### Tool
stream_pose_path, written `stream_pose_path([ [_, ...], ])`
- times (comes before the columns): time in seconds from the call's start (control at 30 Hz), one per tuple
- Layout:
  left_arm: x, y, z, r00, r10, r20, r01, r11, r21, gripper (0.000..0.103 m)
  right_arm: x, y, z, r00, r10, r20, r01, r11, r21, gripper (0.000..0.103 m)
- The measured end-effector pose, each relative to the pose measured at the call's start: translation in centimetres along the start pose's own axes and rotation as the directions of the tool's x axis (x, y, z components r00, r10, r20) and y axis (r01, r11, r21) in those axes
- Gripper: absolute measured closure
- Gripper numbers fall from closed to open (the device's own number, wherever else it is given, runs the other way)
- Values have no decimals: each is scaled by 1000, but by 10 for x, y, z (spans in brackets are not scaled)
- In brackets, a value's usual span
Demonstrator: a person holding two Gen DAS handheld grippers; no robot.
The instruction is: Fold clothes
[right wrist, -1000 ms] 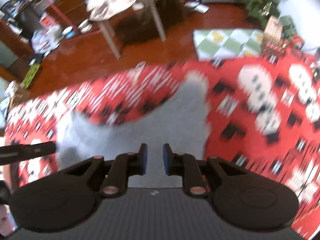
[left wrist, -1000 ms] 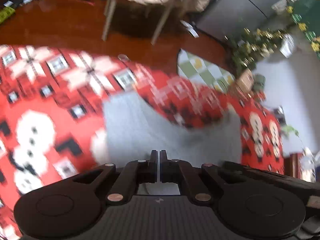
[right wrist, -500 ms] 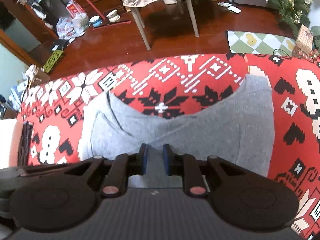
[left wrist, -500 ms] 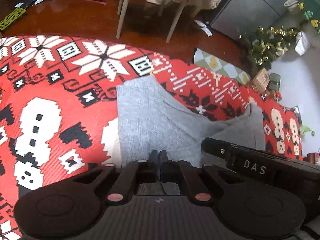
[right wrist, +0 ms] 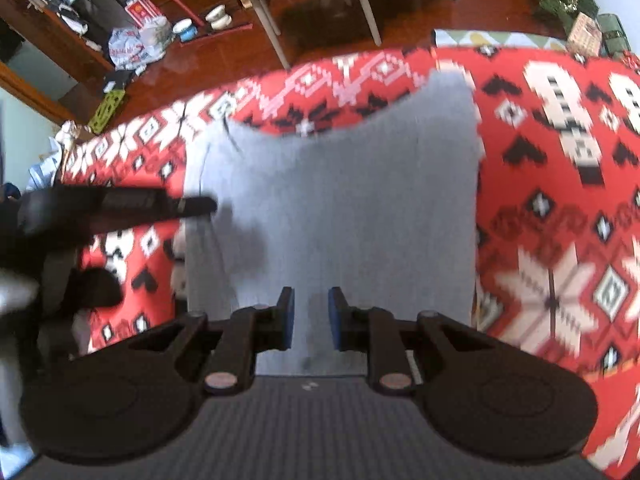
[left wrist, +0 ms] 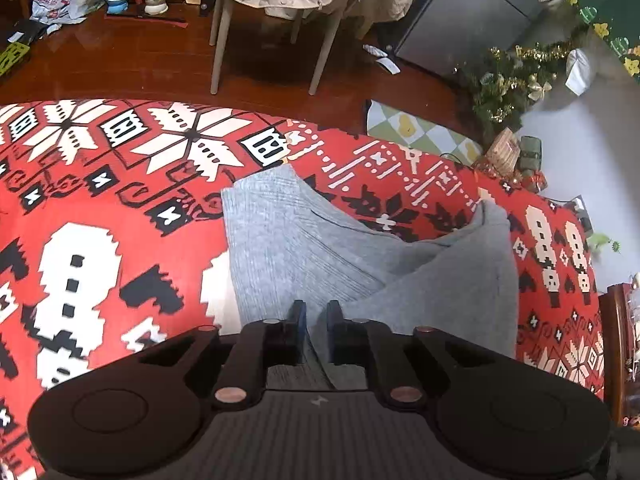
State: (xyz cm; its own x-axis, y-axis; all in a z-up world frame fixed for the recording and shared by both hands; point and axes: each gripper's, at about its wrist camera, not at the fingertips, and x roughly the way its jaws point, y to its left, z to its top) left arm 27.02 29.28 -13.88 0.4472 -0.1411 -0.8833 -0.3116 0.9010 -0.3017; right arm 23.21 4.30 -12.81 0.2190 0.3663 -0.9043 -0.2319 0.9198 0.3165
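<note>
A grey knit garment (left wrist: 320,248) lies folded on a red, white and black patterned blanket (left wrist: 100,200), with one flap crossing over the other. My left gripper (left wrist: 316,312) hovers over the garment's near edge. Its jaws are opening, and only grey cloth shows in the narrow gap, with neither pad pressing on it. In the right wrist view the garment (right wrist: 340,200) spreads flat under my right gripper (right wrist: 311,300). Its jaws are opening too, apart over the cloth and holding nothing. The left gripper (right wrist: 196,204) reaches in from the left over the garment's left edge.
Beyond the blanket (right wrist: 540,200) is dark wooden floor. A chair (left wrist: 280,20) draped with beige cloth stands there, with bowls (left wrist: 116,0) and bags at the far left. A green checked mat (left wrist: 412,132) and a small decorated tree (left wrist: 512,76) are at the right.
The left jaws have gone from shut to slightly apart. The right gripper has slid sideways out of the left wrist view. The grey garment has settled flat.
</note>
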Motion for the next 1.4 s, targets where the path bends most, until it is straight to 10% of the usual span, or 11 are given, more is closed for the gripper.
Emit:
stream_pose_path([
  [0.5,4,11,13,992,-69,-104,74,996,51,81,19,42,-41,997,-56,-52,46,983,-177,78],
  [0.67,0,11,12,989,-81,-127,94,990,102,81,13,36,-37,998,-58,-23,54,989,-138,99],
  [1.0,8,5,11,984,-85,-155,109,982,154,81,-10,10,-23,1000,-9,2,9,999,42,100],
  [1.13,13,2,12,983,-87,-163,111,983,147,101,-7,12,-23,1000,-4,-5,5,1000,28,100],
  [1.4,-11,-1,16,989,-65,-133,87,983,162,102,-8,23,-29,999,33,-17,-32,999,17,100],
])
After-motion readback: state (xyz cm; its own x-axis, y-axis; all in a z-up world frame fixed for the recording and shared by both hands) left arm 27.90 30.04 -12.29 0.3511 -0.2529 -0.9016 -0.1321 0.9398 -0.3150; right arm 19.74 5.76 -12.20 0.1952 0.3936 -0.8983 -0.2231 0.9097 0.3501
